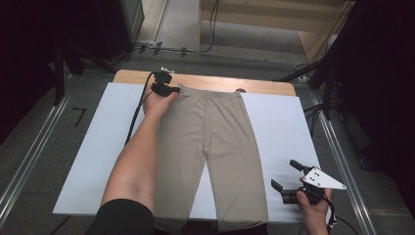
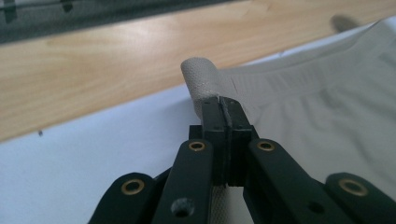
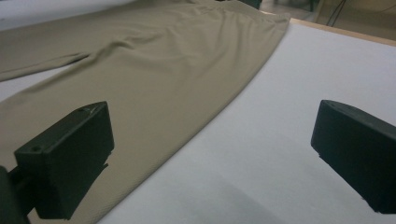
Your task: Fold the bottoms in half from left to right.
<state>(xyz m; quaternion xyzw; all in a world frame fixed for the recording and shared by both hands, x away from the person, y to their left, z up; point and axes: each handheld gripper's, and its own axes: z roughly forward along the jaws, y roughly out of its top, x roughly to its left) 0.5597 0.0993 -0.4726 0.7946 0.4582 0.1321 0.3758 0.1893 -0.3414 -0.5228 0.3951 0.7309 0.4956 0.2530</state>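
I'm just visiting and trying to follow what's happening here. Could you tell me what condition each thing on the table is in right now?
beige leggings: spread flat on the white board, legs toward the person, one waistband corner pinched and lifted.
left gripper: shut on that waistband corner.
right gripper: open, holding nothing, over the board beside the leggings' leg.
white board: lying flat on the wooden table.

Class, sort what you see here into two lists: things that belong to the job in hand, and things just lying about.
In the job:
- trousers, waistband corner pinched
- left gripper, shut on that corner
- right gripper, open beside one leg
- white sheet under the trousers

Lying about:
- cables on the floor
- tripod at right
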